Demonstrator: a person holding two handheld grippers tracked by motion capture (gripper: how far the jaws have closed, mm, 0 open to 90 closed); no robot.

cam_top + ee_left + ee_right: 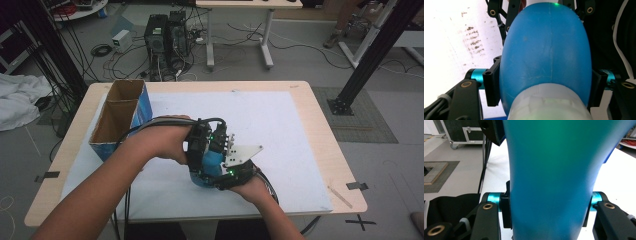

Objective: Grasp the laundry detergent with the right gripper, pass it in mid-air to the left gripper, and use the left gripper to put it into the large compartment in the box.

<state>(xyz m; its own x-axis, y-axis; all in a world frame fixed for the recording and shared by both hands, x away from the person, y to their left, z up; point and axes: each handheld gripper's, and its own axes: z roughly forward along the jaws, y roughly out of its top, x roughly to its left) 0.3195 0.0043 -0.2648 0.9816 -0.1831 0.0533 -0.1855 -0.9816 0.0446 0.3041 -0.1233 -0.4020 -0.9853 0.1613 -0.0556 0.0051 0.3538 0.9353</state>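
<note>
While both the left gripper and right gripper clamped the blue plastic bottle at table six o'clock, it looked light, smooth, slippery; grip its waist.

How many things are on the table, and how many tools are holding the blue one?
Blue rounded object: 1, clamped by both tools
Open cardboard box with blue sides: 1
White sheet covering the table: 1
Tools: 2, the left tool and the right tool
Total: 5
</note>
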